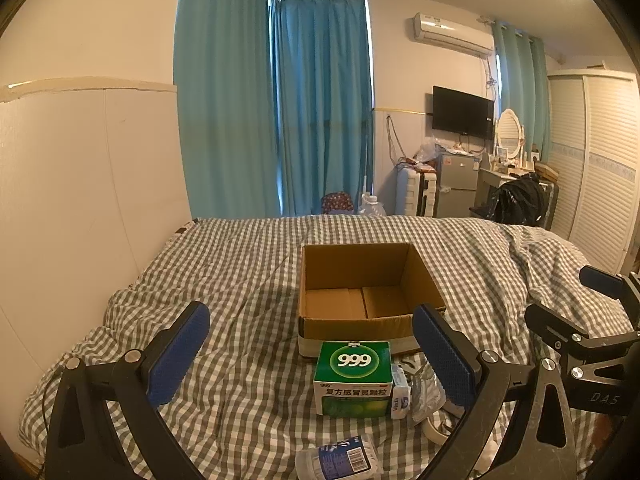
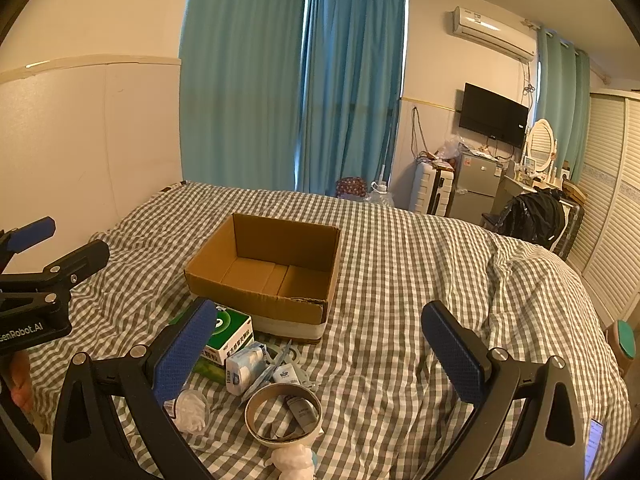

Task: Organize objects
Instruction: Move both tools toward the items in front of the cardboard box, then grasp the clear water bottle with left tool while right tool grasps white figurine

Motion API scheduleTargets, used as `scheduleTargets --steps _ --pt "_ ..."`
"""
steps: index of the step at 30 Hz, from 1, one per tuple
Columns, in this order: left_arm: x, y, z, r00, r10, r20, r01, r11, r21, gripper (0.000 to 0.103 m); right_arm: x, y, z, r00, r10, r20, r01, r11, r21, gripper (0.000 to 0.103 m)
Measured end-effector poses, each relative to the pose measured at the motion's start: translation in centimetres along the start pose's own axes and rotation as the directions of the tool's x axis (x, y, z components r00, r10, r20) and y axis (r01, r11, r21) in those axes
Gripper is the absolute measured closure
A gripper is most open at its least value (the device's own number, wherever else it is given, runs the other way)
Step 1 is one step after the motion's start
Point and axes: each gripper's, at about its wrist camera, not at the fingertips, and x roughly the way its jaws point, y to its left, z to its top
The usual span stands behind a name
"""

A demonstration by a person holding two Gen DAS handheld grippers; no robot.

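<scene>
An open, empty cardboard box [image 1: 360,300] [image 2: 272,268] sits on the checked bed. In front of it lies a green "999" medicine box [image 1: 352,376] [image 2: 230,334], a white tissue pack [image 1: 401,394] [image 2: 244,366], a tape roll [image 2: 282,414], a small plastic bottle [image 1: 340,458] and some wrappers [image 2: 280,364]. My left gripper [image 1: 312,354] is open and empty, just short of the medicine box. My right gripper [image 2: 320,356] is open and empty, above the tape roll and wrappers.
The grey-checked duvet [image 2: 420,280] covers the whole bed. A cream wall [image 1: 80,200] runs along the left. Behind the bed are blue curtains [image 1: 320,100], a small fridge [image 2: 476,188], a TV and a white wardrobe [image 1: 600,180] at the right.
</scene>
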Motion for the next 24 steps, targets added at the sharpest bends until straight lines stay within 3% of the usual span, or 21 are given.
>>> scheduleTargets --steps 9,13,15,18,22,24 --pt "0.0 0.1 -0.3 0.999 0.027 -0.026 -0.026 0.999 0.018 0.0 0.3 0.1 -0.8 1.0 -0.007 -0.022 0.007 1.0 -0.008 0.0" --pt "1.1 -0.6 -1.1 0.997 0.027 -0.076 -0.025 0.999 0.037 0.0 0.7 -0.3 -1.5 0.999 -0.009 -0.053 0.008 1.0 -0.015 0.0" --pt "2.1 -1.1 -1.8 0.993 -0.005 -0.118 0.01 0.999 0.044 0.0 1.0 -0.6 -2.0 0.997 -0.003 -0.08 0.001 1.0 -0.025 0.0" --pt "4.1 -1.9 -3.7 0.977 -0.057 -0.206 0.067 0.997 0.043 0.0 2.7 -0.8 -3.6 0.989 -0.001 -0.151 -0.008 0.998 -0.057 0.0" --pt "6.7 -2.7 -7.4 0.946 -0.005 -0.323 0.031 0.997 0.077 0.0 5.9 -1.4 -7.5 0.949 0.038 -0.314 -0.053 0.998 -0.041 0.0" --pt "7.7 -2.3 -9.4 0.928 0.004 -0.373 0.015 0.999 0.047 0.0 7.0 -1.3 -9.4 0.927 0.05 -0.373 -0.072 0.996 -0.046 0.001"
